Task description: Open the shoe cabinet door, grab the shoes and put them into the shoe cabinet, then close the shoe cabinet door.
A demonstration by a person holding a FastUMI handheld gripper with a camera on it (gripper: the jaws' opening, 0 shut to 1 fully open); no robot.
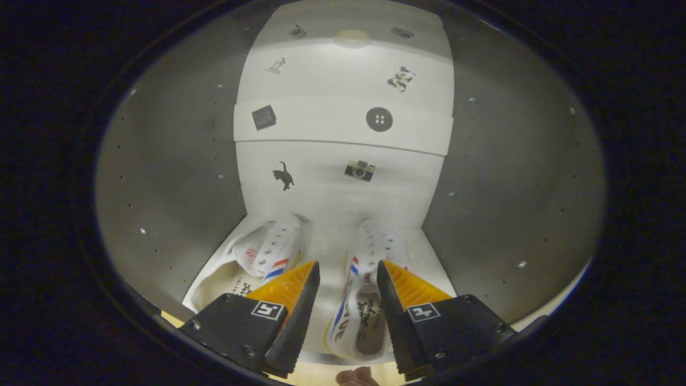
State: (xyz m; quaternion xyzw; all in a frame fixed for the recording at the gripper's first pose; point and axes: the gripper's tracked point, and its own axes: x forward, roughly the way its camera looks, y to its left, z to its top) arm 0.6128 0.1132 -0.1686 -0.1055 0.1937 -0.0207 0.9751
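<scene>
The gripper (348,279) has its fingers parted and empty, and they cover a good deal: the left finger sits over the heel end of the left shoe (268,257), the right finger over the outer side of the right shoe (359,305). Script printed on both insoles is too small and warped to make out. The stickers (379,119) high on the cabinet's back panel (343,193) get blurrier toward the top; the two uppermost are just smudges. A pale spot between them is washed out by glare. Below the fingers, a sliver of a fingertip (355,377) is cut off by the rim.
</scene>
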